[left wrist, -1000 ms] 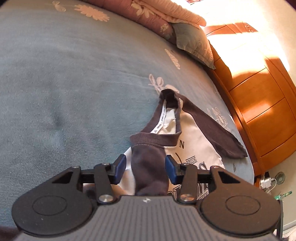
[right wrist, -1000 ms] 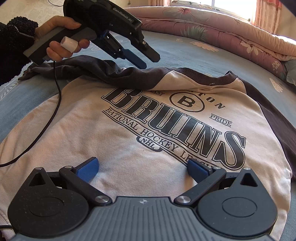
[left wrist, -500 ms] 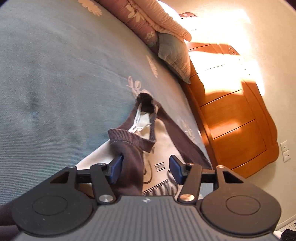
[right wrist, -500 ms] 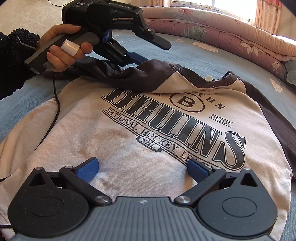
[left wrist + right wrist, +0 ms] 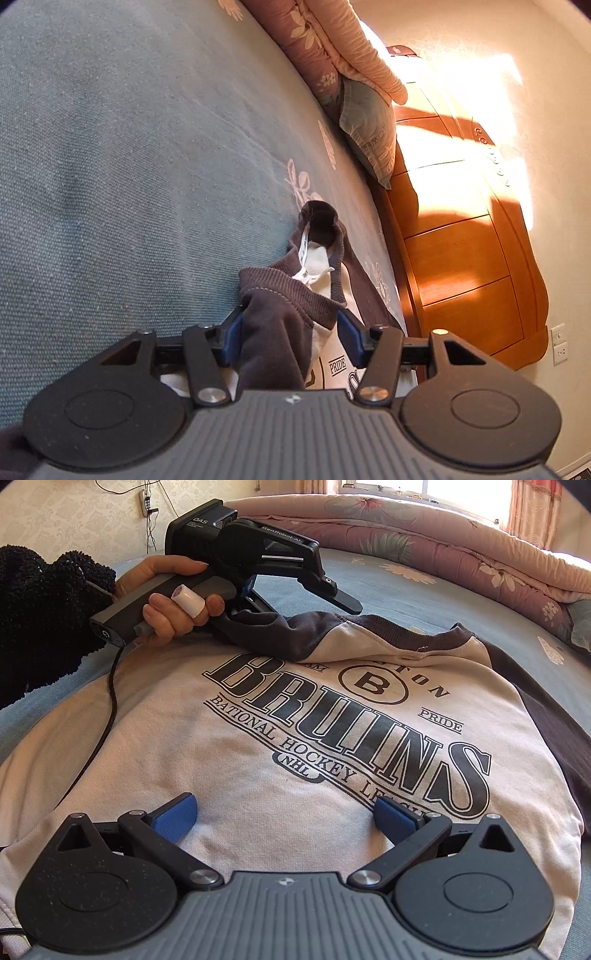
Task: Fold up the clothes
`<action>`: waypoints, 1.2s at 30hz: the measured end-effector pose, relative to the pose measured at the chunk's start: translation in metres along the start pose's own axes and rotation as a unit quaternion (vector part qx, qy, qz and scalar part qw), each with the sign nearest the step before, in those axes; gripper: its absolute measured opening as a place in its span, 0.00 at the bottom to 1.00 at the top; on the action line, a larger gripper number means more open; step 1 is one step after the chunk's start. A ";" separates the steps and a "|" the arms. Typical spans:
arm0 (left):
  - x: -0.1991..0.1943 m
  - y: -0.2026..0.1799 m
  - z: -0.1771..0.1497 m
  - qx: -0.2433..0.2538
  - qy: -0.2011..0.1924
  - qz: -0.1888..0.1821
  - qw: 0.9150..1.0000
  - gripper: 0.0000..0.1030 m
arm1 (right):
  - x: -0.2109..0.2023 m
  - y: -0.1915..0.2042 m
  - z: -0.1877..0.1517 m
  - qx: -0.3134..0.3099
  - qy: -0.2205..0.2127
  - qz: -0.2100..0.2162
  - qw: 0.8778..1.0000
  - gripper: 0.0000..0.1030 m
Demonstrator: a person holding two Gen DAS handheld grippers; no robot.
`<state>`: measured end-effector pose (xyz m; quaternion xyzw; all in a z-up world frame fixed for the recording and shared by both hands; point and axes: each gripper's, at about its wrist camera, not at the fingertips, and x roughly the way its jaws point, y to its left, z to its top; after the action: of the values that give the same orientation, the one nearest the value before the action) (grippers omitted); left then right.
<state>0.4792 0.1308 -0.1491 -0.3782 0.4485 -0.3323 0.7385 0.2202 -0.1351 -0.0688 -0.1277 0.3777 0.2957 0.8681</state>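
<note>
Brown sleeve (image 5: 273, 332) between left tool (image 5: 290, 334) fingers, right tool (image 5: 284, 812) spread

- The sweatshirt (image 5: 280, 775) bears a large dark print across its chest: "BRUINS" in big outlined letters.
- Above "BRUINS", a ringed "B" stands in the middle; beside the ring the letters "TON" can be read, the rest hidden under the folded sleeve (image 5: 273, 635).
- Right of the ring, the boxed word "PRIDE"; the left wrist view shows it too.
- Under "BRUINS", a band reads "NATIONAL HOCKEY LEAGUE", its end cut off by the right gripper (image 5: 284, 812).
- Below that band, a small oval says "NHL".
- The left gripper (image 5: 258, 602), above the sweatshirt, carries "DAS" and "GenRobot AI".
- The pillow (image 5: 369, 133) has faint lettering, too blurred to read.
</note>
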 end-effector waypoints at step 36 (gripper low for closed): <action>-0.022 -0.035 0.076 0.123 -0.040 0.232 0.964 0.21 | -0.001 0.002 0.000 0.000 0.004 -0.002 1.000 1.00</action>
<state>0.5347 0.1518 -0.0870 -0.1829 0.4495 -0.1894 0.8536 0.2180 -0.1339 -0.0682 -0.1295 0.3812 0.2929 0.8673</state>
